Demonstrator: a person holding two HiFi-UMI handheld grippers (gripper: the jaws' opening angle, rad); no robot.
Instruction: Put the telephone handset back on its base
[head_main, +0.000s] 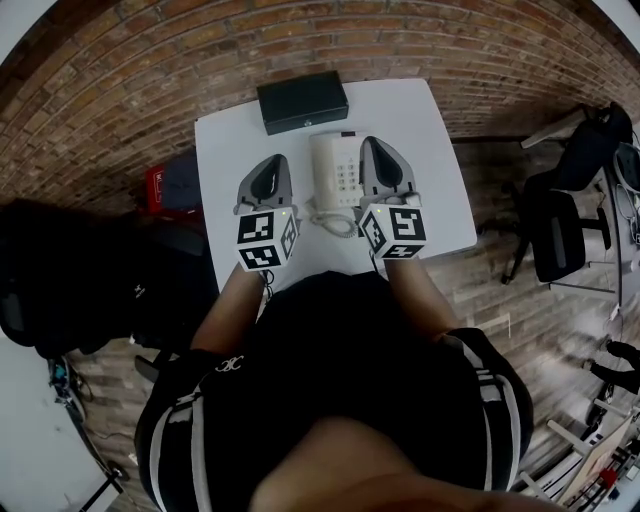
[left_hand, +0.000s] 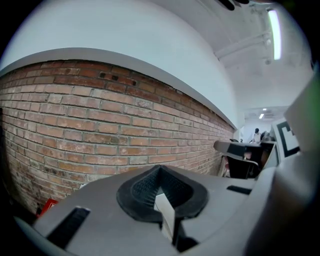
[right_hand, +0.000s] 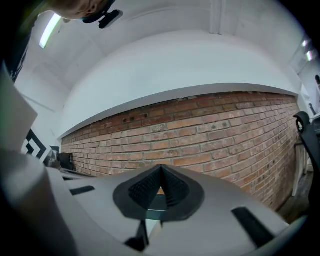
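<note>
A white telephone with a keypad sits mid-table, and its coiled cord loops at the near end. The handset seems to lie along the left side of the base, though this is too small to confirm. My left gripper hovers just left of the phone and my right gripper just right of it. Neither touches the phone. In the left gripper view the left gripper has its pads together, holding nothing. In the right gripper view the right gripper is likewise shut and empty. Both point at the brick wall.
The white table stands against a brick wall, with a black box at its far edge behind the phone. A red object sits on the floor at the left. Black office chairs stand to the right.
</note>
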